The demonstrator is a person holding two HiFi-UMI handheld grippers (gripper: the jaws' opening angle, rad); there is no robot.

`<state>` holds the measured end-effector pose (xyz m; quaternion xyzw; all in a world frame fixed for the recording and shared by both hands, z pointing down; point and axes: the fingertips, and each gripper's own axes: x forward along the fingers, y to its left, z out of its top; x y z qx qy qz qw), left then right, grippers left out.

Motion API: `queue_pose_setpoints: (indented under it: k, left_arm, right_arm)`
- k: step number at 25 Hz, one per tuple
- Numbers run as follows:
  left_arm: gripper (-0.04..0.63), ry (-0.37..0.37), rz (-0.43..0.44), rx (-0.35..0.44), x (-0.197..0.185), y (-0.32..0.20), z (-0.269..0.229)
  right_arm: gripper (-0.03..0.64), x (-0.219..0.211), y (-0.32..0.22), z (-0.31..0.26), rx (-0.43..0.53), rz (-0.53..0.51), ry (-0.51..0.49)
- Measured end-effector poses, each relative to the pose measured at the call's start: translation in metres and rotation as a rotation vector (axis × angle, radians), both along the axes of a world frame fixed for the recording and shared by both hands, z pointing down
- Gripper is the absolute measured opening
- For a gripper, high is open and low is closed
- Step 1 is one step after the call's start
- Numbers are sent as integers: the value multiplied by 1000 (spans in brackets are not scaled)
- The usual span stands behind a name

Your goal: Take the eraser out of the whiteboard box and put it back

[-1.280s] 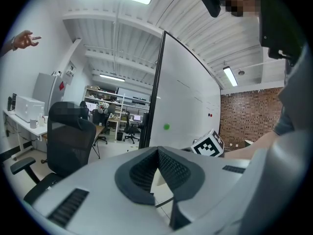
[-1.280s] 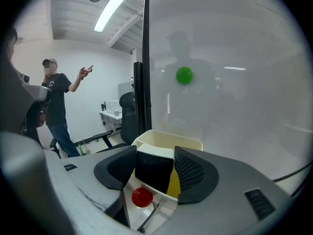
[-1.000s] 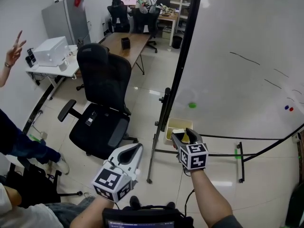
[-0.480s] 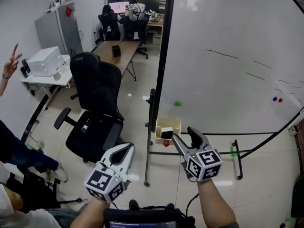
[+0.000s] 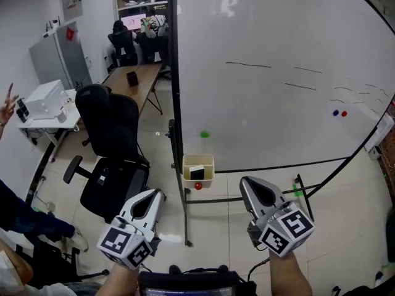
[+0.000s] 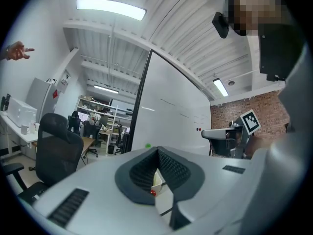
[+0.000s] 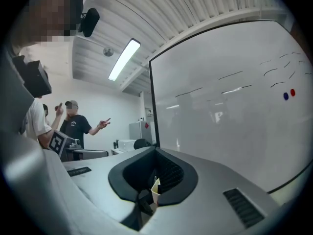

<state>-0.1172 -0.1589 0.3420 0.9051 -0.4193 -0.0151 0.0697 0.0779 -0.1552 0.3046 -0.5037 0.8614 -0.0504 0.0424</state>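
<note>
- Well, the whiteboard (image 5: 278, 91) stands ahead of our jaws, well apart.
- Its whiteboard box (image 5: 198, 161) hangs beyond and between them, eraser (image 5: 196, 169) inside.
- Right gripper (image 5: 245, 182) and left gripper (image 5: 158, 193) are both pinched together, empty.
- We should spread the right jaws before reaching in.

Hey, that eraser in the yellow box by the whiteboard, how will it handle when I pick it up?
The eraser looks like a small block, so it is probably light and stiff enough to pinch. Its flat sides suggest it won't roll. The box is open on top, so it should likely lift straight out.
</note>
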Motion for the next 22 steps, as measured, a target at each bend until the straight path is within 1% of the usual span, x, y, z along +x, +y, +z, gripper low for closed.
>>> queue_pose_setpoints:
  k: [3, 6, 11, 14, 18, 21, 22]
  left_arm:
    - [35, -2, 17, 20, 16, 8, -7]
    - [37, 6, 17, 18, 28, 13, -10]
    - [35, -3, 17, 21, 48, 25, -16]
    - [35, -10, -1, 25, 62, 33, -20]
    - [37, -55, -45, 45, 86, 47, -22]
    - [35, -30, -63, 35, 103, 57, -21]
    - [35, -32, -67, 28, 107, 60, -19]
  right_arm:
    - [18, 9, 9, -1, 2, -8, 3]
    - [18, 18, 17, -3, 13, 0, 12]
    - [18, 35, 31, -12, 39, -15, 22]
    - [18, 49, 40, -17, 47, -33, 18]
    - [18, 63, 54, -20, 67, -97, 0]
    - [18, 77, 61, -12, 39, -119, -6]
    - [18, 81, 64, -11, 32, -118, -13]
